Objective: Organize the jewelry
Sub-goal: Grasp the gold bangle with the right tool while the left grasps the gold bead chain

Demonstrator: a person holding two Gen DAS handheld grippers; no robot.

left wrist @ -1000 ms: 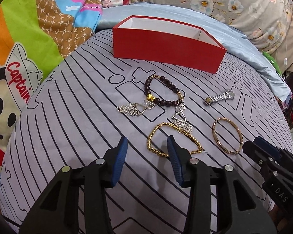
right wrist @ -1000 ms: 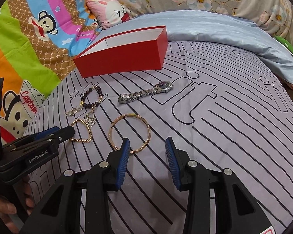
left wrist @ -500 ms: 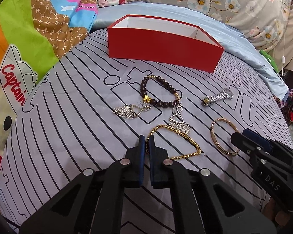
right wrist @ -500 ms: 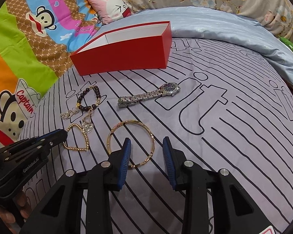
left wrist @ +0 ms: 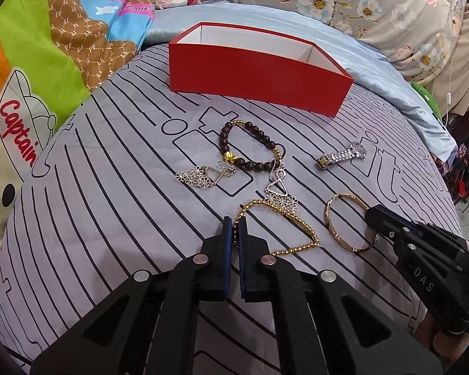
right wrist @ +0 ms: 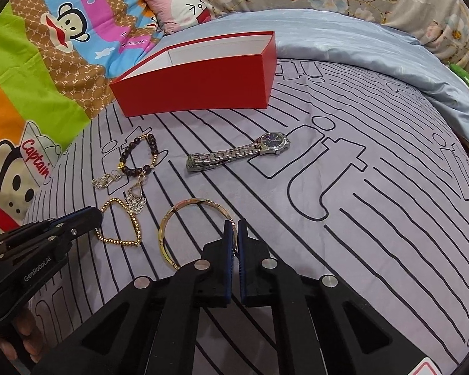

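Jewelry lies on the striped grey bedspread (left wrist: 109, 187) in front of an open red box (left wrist: 259, 84) (right wrist: 197, 87). My left gripper (left wrist: 234, 226) (right wrist: 95, 217) is shut on the left end of the gold bead bracelet (left wrist: 306, 231) (right wrist: 118, 241). My right gripper (right wrist: 233, 226) (left wrist: 370, 215) has its jaws closing tight on the right rim of the gold bangle (right wrist: 197, 200) (left wrist: 331, 229). A dark bead bracelet (left wrist: 256, 132) (right wrist: 123, 157), two silver flower earrings (left wrist: 197, 176) (left wrist: 281, 200) and a silver watch (right wrist: 234, 153) (left wrist: 344, 155) lie loose.
A cartoon monkey blanket (right wrist: 47, 62) covers the left side, with a pink pillow (right wrist: 184, 6) behind the box. A pale blue sheet (right wrist: 359, 47) and floral fabric (left wrist: 359, 6) lie at the back right. A hand (right wrist: 18, 331) holds the left gripper.
Both grippers went from open to shut. The left one closed on the gold bead bracelet first, then the right one closed on the bangle's rim. Both crept slightly forward.
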